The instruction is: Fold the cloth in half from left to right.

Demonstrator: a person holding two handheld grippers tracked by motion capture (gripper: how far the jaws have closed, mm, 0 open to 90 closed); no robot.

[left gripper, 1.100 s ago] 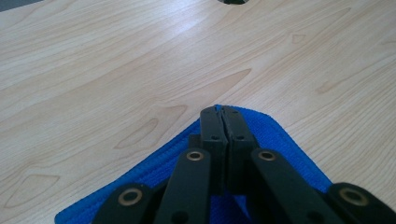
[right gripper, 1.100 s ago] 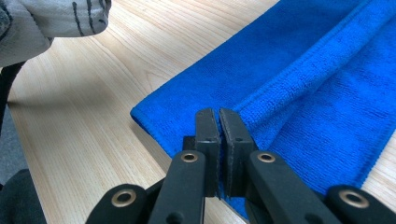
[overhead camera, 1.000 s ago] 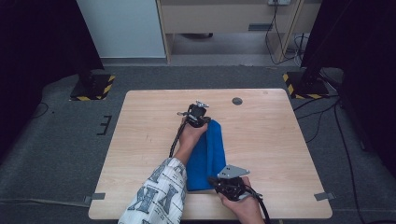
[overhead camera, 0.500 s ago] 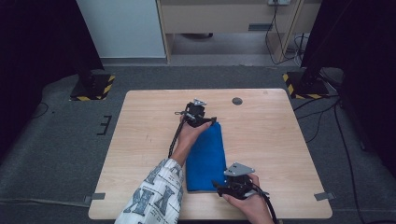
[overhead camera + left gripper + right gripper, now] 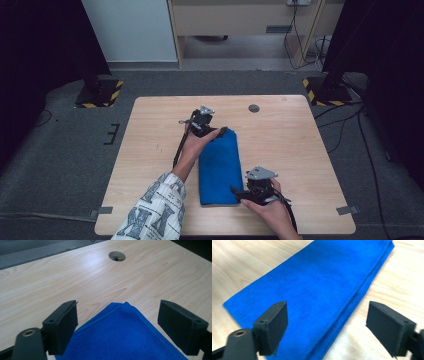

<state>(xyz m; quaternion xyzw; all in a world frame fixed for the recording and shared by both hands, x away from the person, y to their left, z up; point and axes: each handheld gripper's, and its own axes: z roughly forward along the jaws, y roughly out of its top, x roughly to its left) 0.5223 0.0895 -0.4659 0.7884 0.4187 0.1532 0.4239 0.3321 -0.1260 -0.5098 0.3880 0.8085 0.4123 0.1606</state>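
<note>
High view puts your right gripper (image 5: 239, 192) nearest you, at the near right corner of the folded blue microfibre cloth (image 5: 219, 167), its jaws spread and pointing left over that corner with nothing pinched. They have just been opening, and in the right gripper view the cloth (image 5: 312, 297) lies flat below and ahead of the parted black pads (image 5: 273, 327), its layered folded edge running diagonally up to the right; the pads do not press on it. The cloth rests on the pale wooden table (image 5: 300, 150) as a long narrow rectangle, near the middle, its long axis running away from you, from the near edge toward the far one. At the far end your left gripper (image 5: 220, 131) hovers at the far corner, jaws also standing wide and also just opened, empty; in the left gripper view the cloth's corner (image 5: 122, 332) sits between and below the pads (image 5: 62, 325), pointing toward the round cable hole (image 5: 116, 256) farther off. So each hand has one end: your right is closer to the near short edge, your left to the far one. Any further fold probably means bringing one short end along that long axis to the other.
</note>
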